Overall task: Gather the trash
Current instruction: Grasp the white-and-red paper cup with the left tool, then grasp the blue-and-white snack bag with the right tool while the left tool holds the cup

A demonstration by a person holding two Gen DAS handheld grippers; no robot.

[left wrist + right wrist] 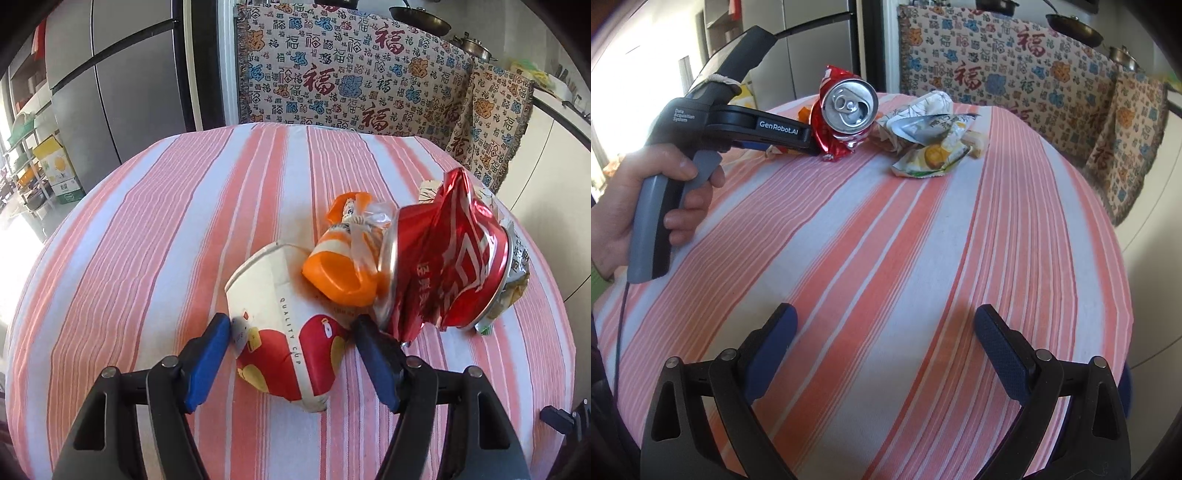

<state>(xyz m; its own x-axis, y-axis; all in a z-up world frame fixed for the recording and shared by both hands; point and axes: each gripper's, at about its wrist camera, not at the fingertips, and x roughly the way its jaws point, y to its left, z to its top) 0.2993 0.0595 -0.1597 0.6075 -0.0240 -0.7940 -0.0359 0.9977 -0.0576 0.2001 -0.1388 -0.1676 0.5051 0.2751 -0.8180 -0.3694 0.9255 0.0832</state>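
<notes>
A crumpled white and red paper cup [284, 325] lies on its side on the striped tablecloth [147, 221]. My left gripper [291, 328] is open with a finger on each side of the cup, the left pad at its rim. Behind it lie an orange plastic bottle [343, 266] and a crushed red can [447, 266], which also shows in the right wrist view [846, 110]. A crumpled snack wrapper [927, 136] lies right of the can. My right gripper [886, 339] is open and empty over bare cloth near the table's front.
A chair with a patterned cover [351, 74] stands behind the table. A grey fridge [110, 92] is at the back left. The left hand-held gripper body [713, 125] reaches across the table's left side.
</notes>
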